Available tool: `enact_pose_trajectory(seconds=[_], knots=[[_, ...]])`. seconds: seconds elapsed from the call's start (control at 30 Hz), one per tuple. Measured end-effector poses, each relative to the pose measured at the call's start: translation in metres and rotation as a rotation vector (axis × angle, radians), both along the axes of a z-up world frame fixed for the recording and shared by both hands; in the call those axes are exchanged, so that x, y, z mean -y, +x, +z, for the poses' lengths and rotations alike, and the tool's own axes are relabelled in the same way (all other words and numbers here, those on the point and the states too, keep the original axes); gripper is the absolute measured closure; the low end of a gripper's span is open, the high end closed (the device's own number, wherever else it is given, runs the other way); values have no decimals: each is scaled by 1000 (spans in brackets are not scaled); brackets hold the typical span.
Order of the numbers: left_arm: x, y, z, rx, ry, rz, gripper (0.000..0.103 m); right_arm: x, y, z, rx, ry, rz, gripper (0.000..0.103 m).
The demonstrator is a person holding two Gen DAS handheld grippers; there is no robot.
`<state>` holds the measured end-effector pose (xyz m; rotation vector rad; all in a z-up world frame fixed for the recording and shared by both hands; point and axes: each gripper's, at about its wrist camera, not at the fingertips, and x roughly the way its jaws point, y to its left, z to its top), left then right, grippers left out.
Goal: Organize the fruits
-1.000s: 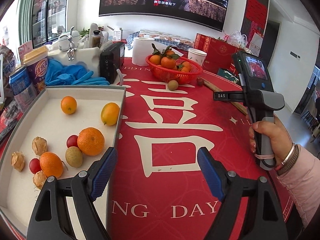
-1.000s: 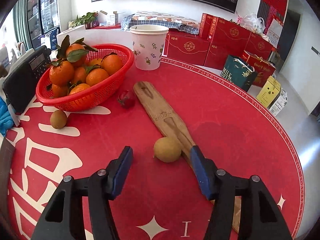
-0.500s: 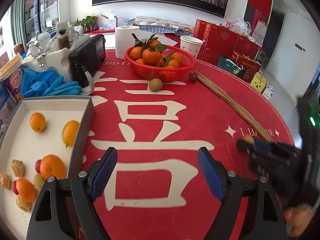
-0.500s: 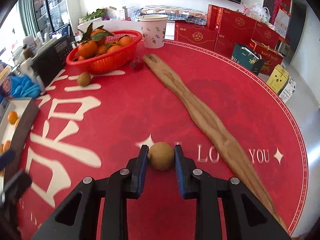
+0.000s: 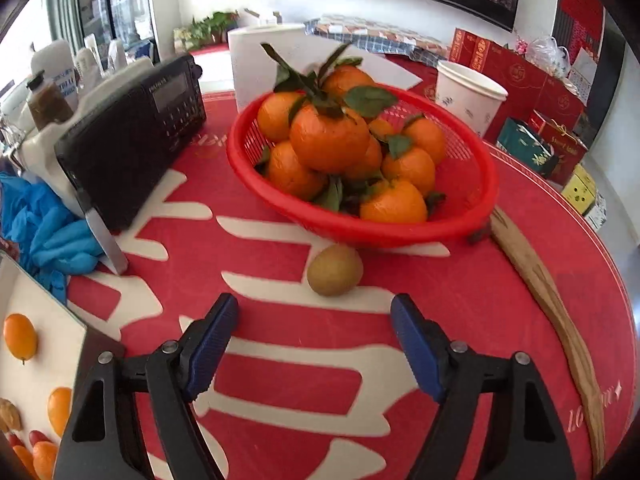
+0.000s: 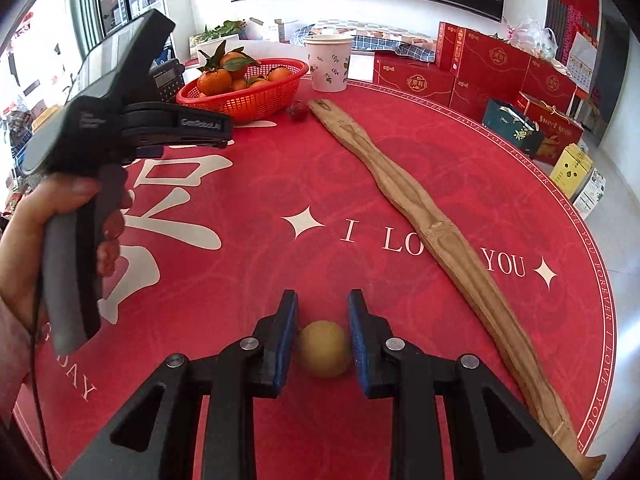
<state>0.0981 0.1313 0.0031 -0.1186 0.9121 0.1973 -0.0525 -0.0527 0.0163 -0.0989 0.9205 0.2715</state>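
A small brown fruit [image 6: 323, 349] is sitting between the blue pads of the right gripper [image 6: 322, 338], which is closing narrowly around it, both pads touching its sides, above the red tablecloth [image 6: 248, 184]. A second brown fruit [image 5: 335, 269] is lying on the cloth just in front of the red basket [image 5: 476, 184] of oranges [image 5: 329, 143]. The left gripper [image 5: 316, 344] is hovering near it with jaws spread wide, holding nothing. A long wooden board [image 6: 420, 216] is lying right of the basket. A white tray [image 5: 44, 336] with more fruit is sitting at the left edge.
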Motion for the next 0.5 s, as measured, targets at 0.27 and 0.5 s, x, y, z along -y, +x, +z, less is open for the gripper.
enact_pose_trajectory(seconds=[0.27, 0.5], knots=[[-1, 12, 3, 27, 19, -7, 73, 0, 0, -1, 3, -1, -3, 75], [-2, -51, 3, -3, 20, -73, 73, -4, 0, -1, 7, -11, -7, 75]])
